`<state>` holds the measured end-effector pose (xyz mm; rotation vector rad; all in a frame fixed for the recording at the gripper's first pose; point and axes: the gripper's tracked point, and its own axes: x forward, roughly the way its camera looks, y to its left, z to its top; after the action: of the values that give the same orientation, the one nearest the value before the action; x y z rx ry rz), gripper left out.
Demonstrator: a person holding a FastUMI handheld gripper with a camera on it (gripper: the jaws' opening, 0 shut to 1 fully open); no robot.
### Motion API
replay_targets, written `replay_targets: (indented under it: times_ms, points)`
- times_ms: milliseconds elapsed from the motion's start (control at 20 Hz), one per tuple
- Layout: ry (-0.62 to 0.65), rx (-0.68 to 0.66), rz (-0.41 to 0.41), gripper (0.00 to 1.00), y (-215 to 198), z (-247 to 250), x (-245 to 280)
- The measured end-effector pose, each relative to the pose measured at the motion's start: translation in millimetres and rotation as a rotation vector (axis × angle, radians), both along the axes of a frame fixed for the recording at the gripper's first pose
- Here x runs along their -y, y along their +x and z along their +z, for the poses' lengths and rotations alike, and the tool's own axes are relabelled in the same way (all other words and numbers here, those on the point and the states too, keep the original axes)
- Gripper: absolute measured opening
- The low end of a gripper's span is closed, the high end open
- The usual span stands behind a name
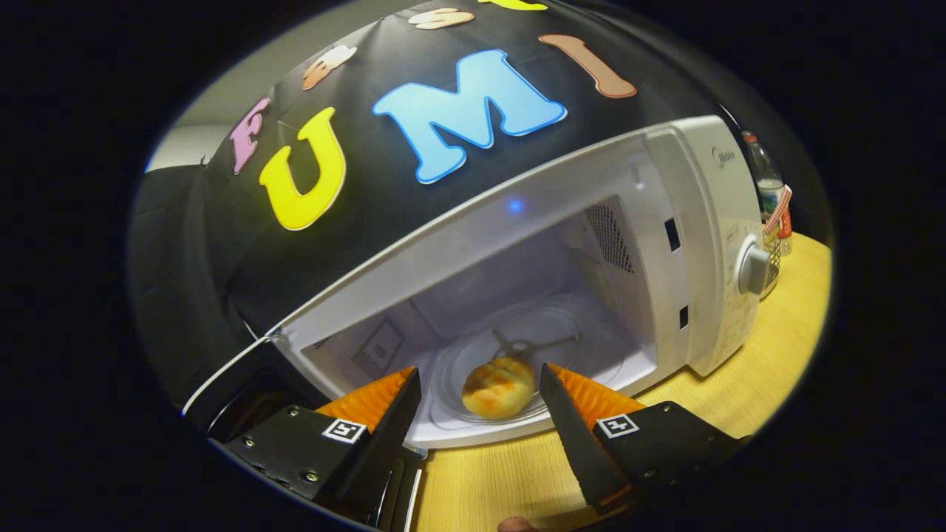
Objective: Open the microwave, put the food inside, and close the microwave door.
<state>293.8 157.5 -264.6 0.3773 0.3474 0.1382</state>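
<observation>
The claw stands open at the mouth of the microwave, its two fingers spread wide and gripping nothing. Seen in the gap between the fingertips, and apparently a little beyond them, the food, a browned bun, rests on the glass turntable inside the white cavity. The door hangs open off to the left of the cavity, its edge just beside the left finger. The microwave sits on a wooden tabletop, with a bottle beyond its control knob. By my reading the placing step is done, so closing remains: the claw must back clear of the opening, swing round behind the door and push it until it latches.
</observation>
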Motion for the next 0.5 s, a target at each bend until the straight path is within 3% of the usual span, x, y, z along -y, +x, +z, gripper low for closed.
replay_targets:
  times_ms: [500]
  points:
    - [-0.129, 0.178, 0.099, 0.97, -103, 99, 0]
